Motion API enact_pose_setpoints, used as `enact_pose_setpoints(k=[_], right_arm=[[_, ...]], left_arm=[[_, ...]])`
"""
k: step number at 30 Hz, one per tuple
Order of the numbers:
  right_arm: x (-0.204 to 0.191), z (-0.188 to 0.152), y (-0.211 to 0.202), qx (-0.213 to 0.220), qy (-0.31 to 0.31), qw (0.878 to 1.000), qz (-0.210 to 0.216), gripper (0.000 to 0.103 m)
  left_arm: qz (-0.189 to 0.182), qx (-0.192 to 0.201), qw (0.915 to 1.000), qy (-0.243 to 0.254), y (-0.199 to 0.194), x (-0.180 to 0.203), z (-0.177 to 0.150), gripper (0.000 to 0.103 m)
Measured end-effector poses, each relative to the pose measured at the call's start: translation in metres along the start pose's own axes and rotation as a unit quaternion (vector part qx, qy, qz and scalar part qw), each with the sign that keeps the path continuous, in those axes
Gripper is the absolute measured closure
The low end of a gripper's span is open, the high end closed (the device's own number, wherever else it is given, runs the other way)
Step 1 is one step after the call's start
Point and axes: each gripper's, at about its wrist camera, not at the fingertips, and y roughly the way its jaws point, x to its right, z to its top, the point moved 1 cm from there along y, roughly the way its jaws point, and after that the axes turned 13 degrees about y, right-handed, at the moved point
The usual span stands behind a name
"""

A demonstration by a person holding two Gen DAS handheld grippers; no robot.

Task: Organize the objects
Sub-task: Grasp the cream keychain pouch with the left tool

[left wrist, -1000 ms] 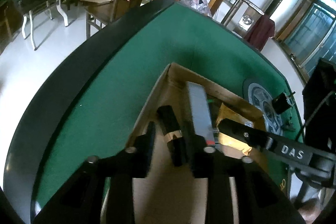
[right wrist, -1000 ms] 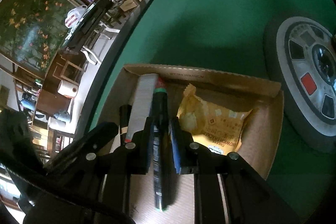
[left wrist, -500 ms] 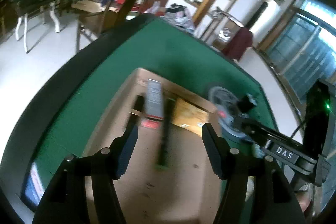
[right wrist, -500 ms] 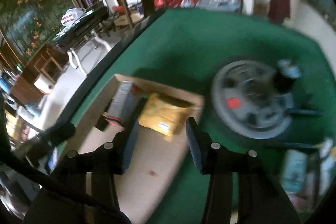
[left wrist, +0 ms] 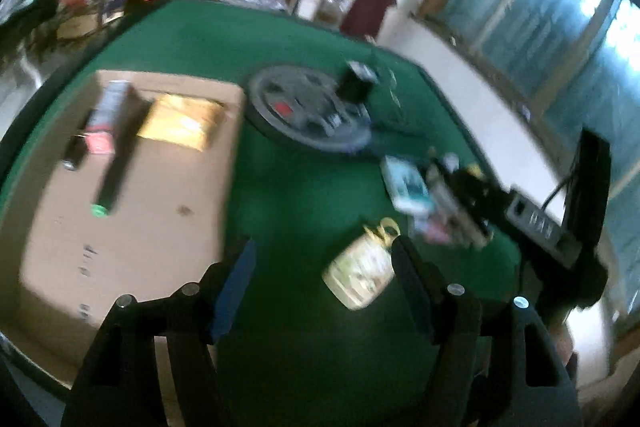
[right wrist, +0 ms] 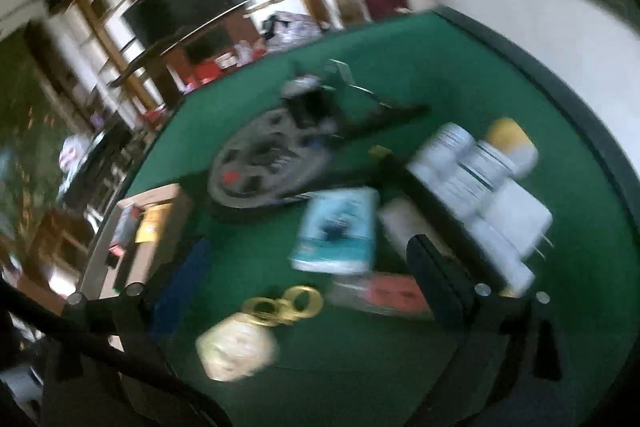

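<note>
- Green felt covered the round table [left wrist: 304,195], and the cardboard box [left wrist: 132,227] served as the landmark: a yellow snack packet [left wrist: 182,121], a long grey box [left wrist: 106,107] and a dark pen-like stick [left wrist: 114,173] lay inside it at its far end.
- Loose things waited on the felt to the right of the cardboard box: nearest, a small cream pouch with gold rings [right wrist: 240,345]; beyond it a teal carton [right wrist: 340,231], a red flat pack [right wrist: 384,293] and a cluster of white bottles [right wrist: 472,167], one yellow-capped.
- Left gripper [left wrist: 320,273] had just been opening; its jaws stood apart with nothing between them, the cream pouch lying on the felt just inside its right finger.
- Right gripper [right wrist: 308,267] had also just been opening and stood wide, holding nothing, above the teal carton and the red flat pack.
- Judged by looks, the pouch seemed light and soft, likely to squash, so a pinch across its body would suit better than the slippery rings.
- The teal carton appeared stiff and light; its narrow sides looked the sound place to grip. Blur hid finer detail.
</note>
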Motion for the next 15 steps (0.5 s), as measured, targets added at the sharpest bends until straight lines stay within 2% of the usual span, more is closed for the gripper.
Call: enact_pose_setpoints(k=[4,6,9,11,15], right_arm=[[0.026,0.0,-0.008,0.025,0.003,1.0,-0.006,0.005],[0.034,-0.004,-0.015,0.038,0.0,0.999,-0.008,0.005],[0.045,0.0,-0.023,0.055,0.003,0.998,0.012,0.005],[0.05,0.002,-0.027,0.067,0.007,0.998,0.02,0.005],[0.059,0.004,-0.023,0.064,0.021,0.997,0.026,0.005]], left_arm=[[0.038,-0.019,0.9962,0.076,0.025,0.037,-0.005,0.039],[0.061,-0.024,0.9906,0.12,0.037,0.049,-0.008,0.039],[0.079,-0.028,0.9812,0.174,0.051,0.061,-0.015,0.039],[0.087,-0.037,0.9772,0.19,0.061,0.066,-0.018,0.038],[0.075,-0.046,0.9791,0.184,0.077,0.068,-0.014,0.037]])
